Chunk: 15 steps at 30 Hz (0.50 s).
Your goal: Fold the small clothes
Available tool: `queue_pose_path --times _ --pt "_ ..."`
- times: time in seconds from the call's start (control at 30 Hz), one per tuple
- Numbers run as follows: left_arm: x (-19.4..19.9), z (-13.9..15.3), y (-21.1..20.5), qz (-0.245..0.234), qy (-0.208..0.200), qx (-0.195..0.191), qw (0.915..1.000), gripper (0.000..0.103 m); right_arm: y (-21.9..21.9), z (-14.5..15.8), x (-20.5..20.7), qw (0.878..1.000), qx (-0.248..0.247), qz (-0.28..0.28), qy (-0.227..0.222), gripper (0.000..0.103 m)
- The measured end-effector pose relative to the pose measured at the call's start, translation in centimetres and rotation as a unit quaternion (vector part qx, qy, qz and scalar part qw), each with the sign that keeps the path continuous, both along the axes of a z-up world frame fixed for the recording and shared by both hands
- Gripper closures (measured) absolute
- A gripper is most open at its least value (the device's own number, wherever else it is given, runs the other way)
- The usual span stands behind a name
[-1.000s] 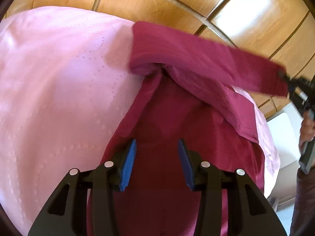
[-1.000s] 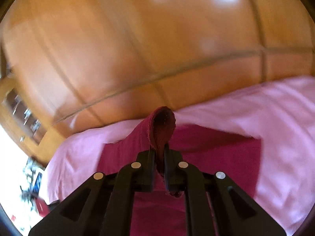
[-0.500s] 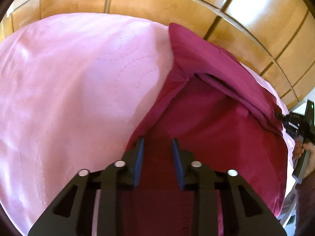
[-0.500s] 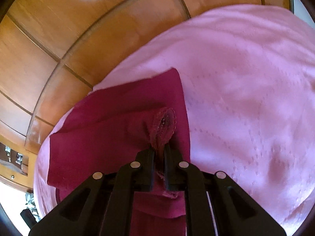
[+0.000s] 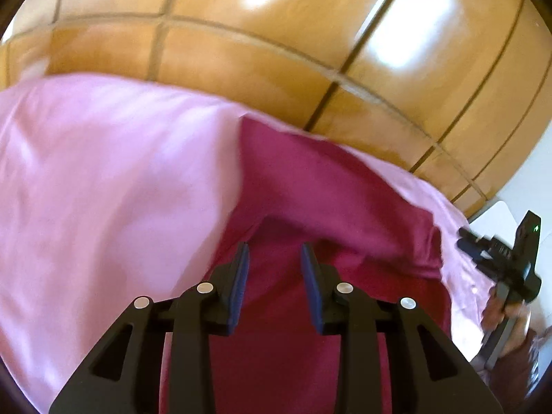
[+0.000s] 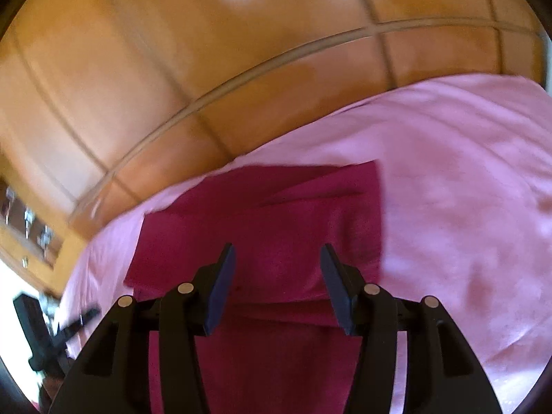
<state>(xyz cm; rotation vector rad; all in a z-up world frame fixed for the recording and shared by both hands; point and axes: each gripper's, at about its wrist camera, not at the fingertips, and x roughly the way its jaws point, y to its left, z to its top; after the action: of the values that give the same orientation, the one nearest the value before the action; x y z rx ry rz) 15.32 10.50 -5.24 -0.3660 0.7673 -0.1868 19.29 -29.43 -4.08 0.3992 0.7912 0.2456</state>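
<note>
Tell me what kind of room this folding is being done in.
Probably a bedroom: a dark red garment lies on a pink quilted bedspread, with glossy wooden panelling, perhaps wardrobe doors or a headboard, behind it. Both grippers are open above the cloth.

Your left tongs (image 5: 274, 269) hang with jaws apart and nothing between them, over the dark magenta cloth garment (image 5: 310, 207) lying on the pale pink bedspread (image 5: 103, 189). At three o'clock your right tongs (image 5: 483, 245) sit just beside the garment's folded edge. Glossy wooden panelling (image 5: 276, 34) fills twelve o'clock.
</note>
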Motion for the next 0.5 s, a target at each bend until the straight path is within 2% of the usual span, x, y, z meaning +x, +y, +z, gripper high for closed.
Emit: queue_pose_path --times 0.07,0.17,0.23,0.3,0.33,0.37,0.4,0.5 --pt "2.1 0.2 -1.9 -0.018 -0.012 0.010 0.9997 0.073 1.8 -0.7 0.5 0.999 -0.031 0.008 0.006 0.052" --pt "5.0 -0.3 -4.2 -0.035 -0.004 0.027 0.9990 0.073 3.0 -2.6 1.1 0.998 -0.066 0.005 0.023 0.048" --pt "6.8 -1.9 -5.0 -0.038 0.017 0.050 0.9979 0.073 2.9 -4.1 1.6 0.995 -0.096 -0.012 0.035 0.044" --pt "8.1 -4.7 -5.2 -0.040 0.060 0.068 0.9951 0.073 2.0 -7.3 2.3 0.993 -0.097 -0.018 0.062 0.043" --pt "8.4 -6.3 -4.8 -0.041 0.074 0.064 0.9944 0.073 1.8 -8.2 2.1 0.994 -0.094 -0.015 0.059 0.043" --pt "8.0 -6.6 -4.5 -0.043 0.058 0.053 0.9960 0.073 1.7 -8.6 1.7 0.995 -0.096 -0.012 0.040 0.043" --pt "7.8 -6.5 -4.3 -0.044 0.056 0.049 0.9963 0.073 1.9 -8.7 1.2 0.994 -0.108 -0.008 0.024 0.043" --pt "7.3 -5.6 -3.7 -0.043 0.060 0.025 0.9969 0.073 2.3 -8.7 1.1 0.992 -0.122 -0.011 0.024 0.043"
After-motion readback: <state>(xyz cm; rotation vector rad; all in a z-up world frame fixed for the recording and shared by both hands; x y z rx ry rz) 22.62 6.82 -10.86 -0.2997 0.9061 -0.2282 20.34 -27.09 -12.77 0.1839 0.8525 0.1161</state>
